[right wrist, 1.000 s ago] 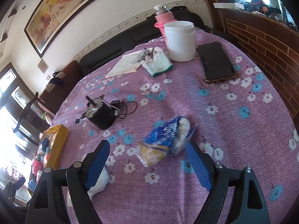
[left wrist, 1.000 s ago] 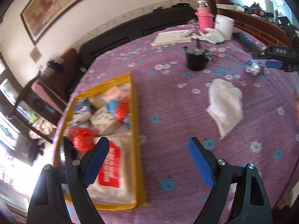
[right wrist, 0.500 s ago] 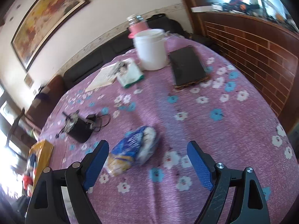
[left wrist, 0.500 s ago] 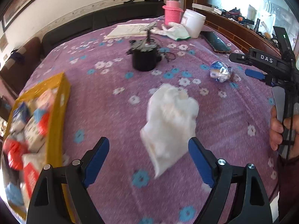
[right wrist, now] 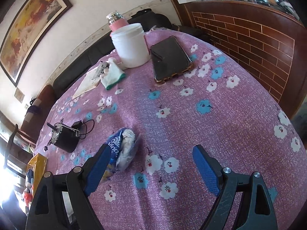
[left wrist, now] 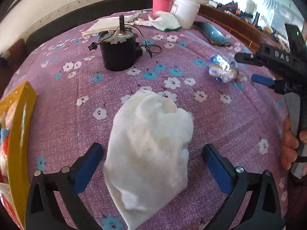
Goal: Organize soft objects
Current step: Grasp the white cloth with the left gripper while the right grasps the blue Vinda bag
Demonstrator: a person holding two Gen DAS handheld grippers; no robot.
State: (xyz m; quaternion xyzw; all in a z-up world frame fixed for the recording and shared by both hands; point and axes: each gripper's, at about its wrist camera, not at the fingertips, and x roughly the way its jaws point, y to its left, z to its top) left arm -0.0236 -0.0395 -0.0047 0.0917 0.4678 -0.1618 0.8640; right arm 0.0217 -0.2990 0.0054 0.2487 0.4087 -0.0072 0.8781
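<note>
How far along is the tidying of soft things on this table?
Done: several packets already sit in the yellow bag. In hand: nothing yet; the left gripper is opening around the white pouch. Left: that pouch and the blue packet beside the open right gripper.

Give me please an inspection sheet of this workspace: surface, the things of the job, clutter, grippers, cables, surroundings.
Surface: table under a purple flowered cloth.
Job's things: white soft bag lying flat; blue and white packet lying on the cloth; yellow-edged bag of soft items at the left edge.
Clutter: black motor, white jar, pink bottle, phone, white glove, papers.
Grippers: left gripper jaws opening, astride the white soft bag, pads not touching it; right gripper open, packet beside its left finger.
Cables: black lead beside the motor.
Surroundings: dark sofa, framed painting, brick wall.
</note>
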